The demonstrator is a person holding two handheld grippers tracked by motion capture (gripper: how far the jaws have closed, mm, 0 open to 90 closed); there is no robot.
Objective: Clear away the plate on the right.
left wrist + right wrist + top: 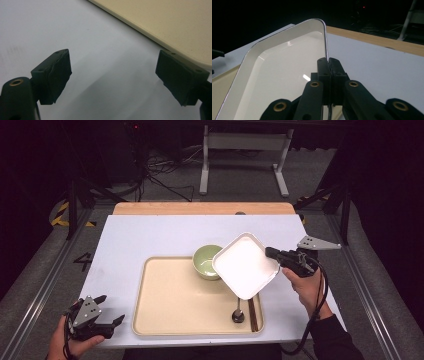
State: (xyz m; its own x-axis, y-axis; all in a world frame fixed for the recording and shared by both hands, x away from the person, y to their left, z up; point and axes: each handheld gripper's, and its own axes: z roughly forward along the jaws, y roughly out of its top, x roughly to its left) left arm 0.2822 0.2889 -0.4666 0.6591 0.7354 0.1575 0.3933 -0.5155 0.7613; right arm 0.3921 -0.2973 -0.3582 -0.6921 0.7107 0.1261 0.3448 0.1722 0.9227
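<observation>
The table (150,235) is big and white. On it lies a tan tray (170,295). A green bowl (205,261) sits at the far edge of the tray. A spoon (238,314) and brown chopsticks (253,312) lie near its right front corner.

The white plate (245,265) is square. It is up in the air, tilted, over the right side of the tray and just beside the bowl. From above, its edge covers a bit of the bowl.

The right claw (272,253) pinches the plate by its rim at one corner. Its jaws are pressed tight on the thin edge (326,50).

The left claw (107,312) rests low near the front left corner of the table, beside the tray. Its jaws are spread wide with nothing between them.

What could go wrong? The grip is only on a thin rim, so the plate could slip or swing down. It could bump the bowl and push it, or land on the spoon and chopsticks and sit crooked
</observation>
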